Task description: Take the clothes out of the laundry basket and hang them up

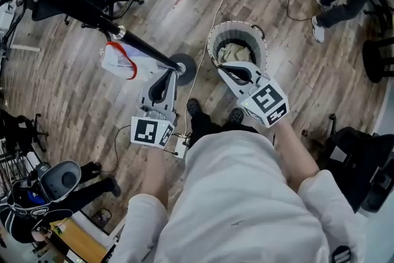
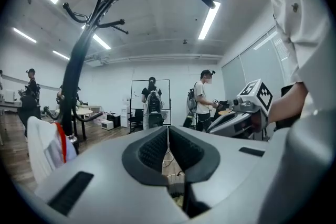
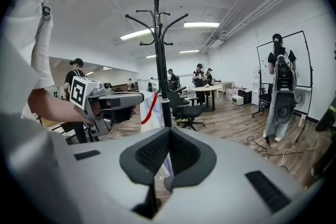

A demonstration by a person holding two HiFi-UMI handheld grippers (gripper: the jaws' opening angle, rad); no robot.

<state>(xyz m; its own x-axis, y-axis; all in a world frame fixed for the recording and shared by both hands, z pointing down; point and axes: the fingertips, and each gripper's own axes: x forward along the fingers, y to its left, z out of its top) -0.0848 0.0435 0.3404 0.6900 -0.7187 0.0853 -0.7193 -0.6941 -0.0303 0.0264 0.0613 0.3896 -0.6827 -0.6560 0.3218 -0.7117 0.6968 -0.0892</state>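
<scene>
First, head view: round white slatted laundry basket (image 1: pixel 213 40) on the wood floor; crumpled beige clothes (image 1: pixel 236 51) inside, partly covered by the right gripper (image 1: pixel 225 69). The left gripper (image 1: pixel 172 72) is beside the black coat stand (image 1: pixel 74 4), which carries a white garment with red trim (image 1: pixel 120 61).

Left gripper view: jaws together, empty; basket out of frame. Risk: a sideways swing could knock the garment off.

Right gripper view: jaws together, empty; basket unseen. Risk: shut pads would only shove the clothes.
</scene>
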